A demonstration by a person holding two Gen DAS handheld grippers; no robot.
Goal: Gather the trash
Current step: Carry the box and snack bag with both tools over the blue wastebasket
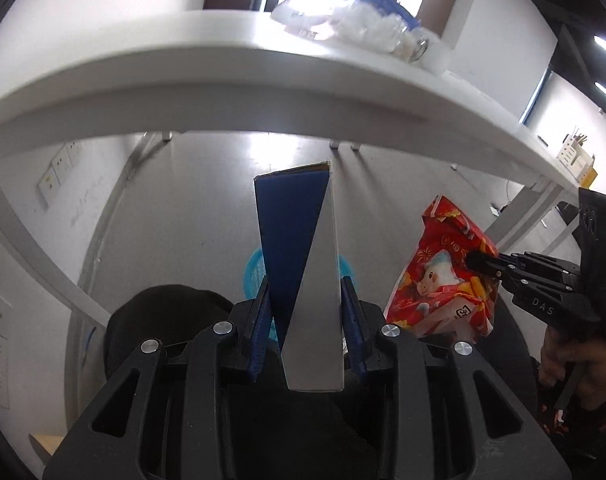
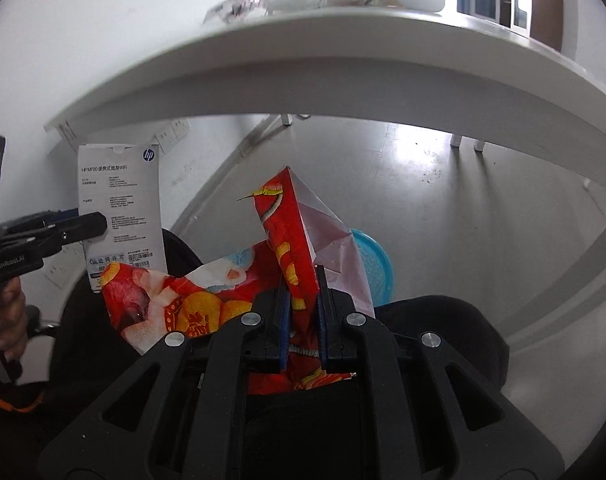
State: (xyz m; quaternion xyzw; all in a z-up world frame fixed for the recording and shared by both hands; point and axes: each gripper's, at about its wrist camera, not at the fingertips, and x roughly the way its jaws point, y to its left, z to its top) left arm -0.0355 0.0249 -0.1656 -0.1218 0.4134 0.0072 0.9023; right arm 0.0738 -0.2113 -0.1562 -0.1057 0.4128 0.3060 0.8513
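Left tongs [image 1: 305, 312] clamped on one box [image 1: 303, 264]; right tongs [image 2: 303, 320] clamped on one red wrapper [image 2: 291, 248]; one blue bin [image 2: 373, 264] below

- The left gripper [image 1: 306, 312] points forward and slightly down, its two blue-padded fingers [image 1: 262, 328] pressed against the sides of a flat box [image 1: 303, 264] standing upright between them.
- The right gripper [image 2: 303, 312] sits to its right, level with it, its jaws nearly together and clamping a red snack bag [image 2: 287, 248].
- A bare hand [image 1: 571, 364] grips the right handle.
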